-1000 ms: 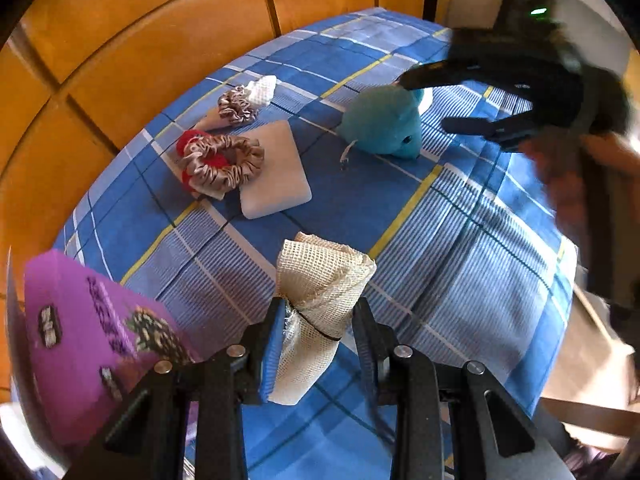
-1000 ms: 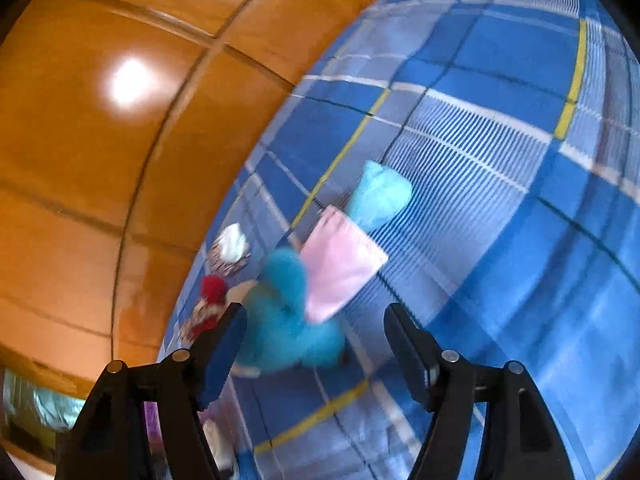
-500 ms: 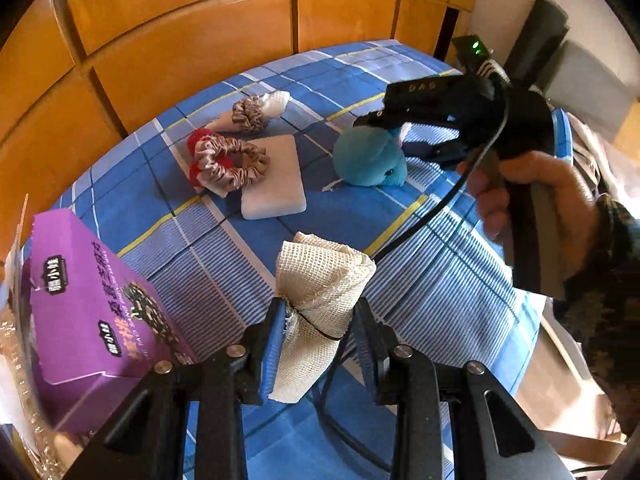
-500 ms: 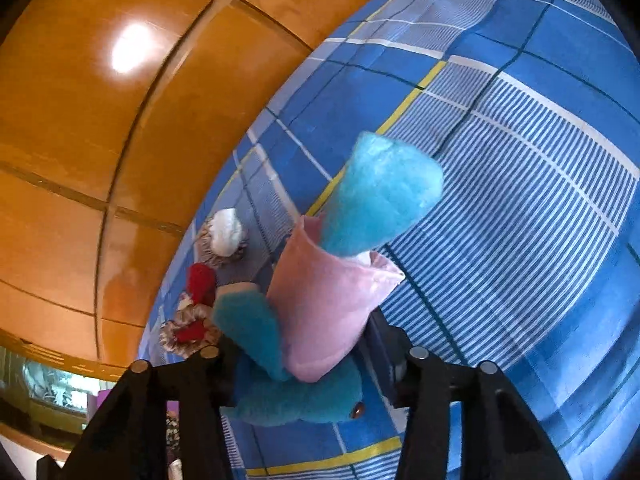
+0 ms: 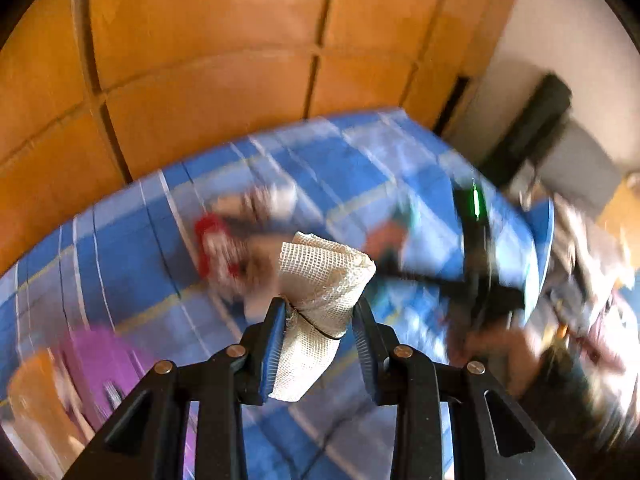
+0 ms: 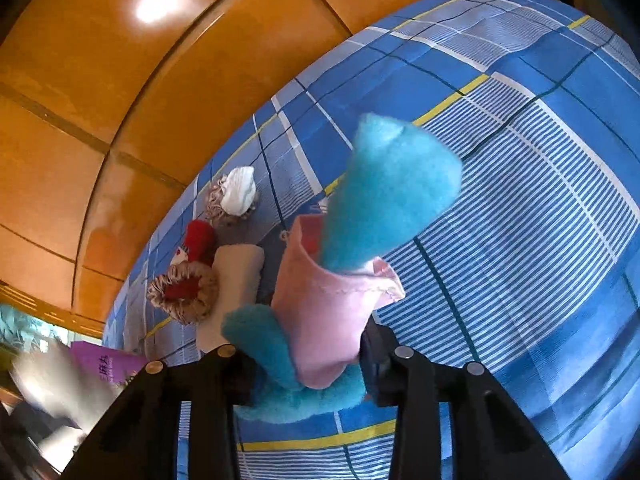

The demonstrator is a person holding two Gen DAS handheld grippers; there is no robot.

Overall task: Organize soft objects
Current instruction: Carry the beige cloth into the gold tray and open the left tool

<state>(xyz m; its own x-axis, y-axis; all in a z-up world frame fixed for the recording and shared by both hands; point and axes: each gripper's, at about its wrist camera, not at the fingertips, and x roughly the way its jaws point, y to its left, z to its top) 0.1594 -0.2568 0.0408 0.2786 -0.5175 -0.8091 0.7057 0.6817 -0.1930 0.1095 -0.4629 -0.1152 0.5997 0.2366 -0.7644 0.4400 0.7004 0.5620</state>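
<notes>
My left gripper is shut on a folded cream mesh cloth and holds it above the blue plaid tablecloth; this view is blurred by motion. My right gripper is shut on a teal plush toy with a pink garment, lifted off the cloth. On the table lie a white pad, a beige scrunchie over a red item, and a second scrunchie with a white piece.
A purple box stands near the table's left end; it also shows blurred in the left wrist view. Orange wooden wall panels back the table. The right gripper body and hand show blurred at right.
My right gripper closed on the teal plush toy and raised it off the table. My left gripper, still holding the mesh cloth, has swung upward and moves fast.
</notes>
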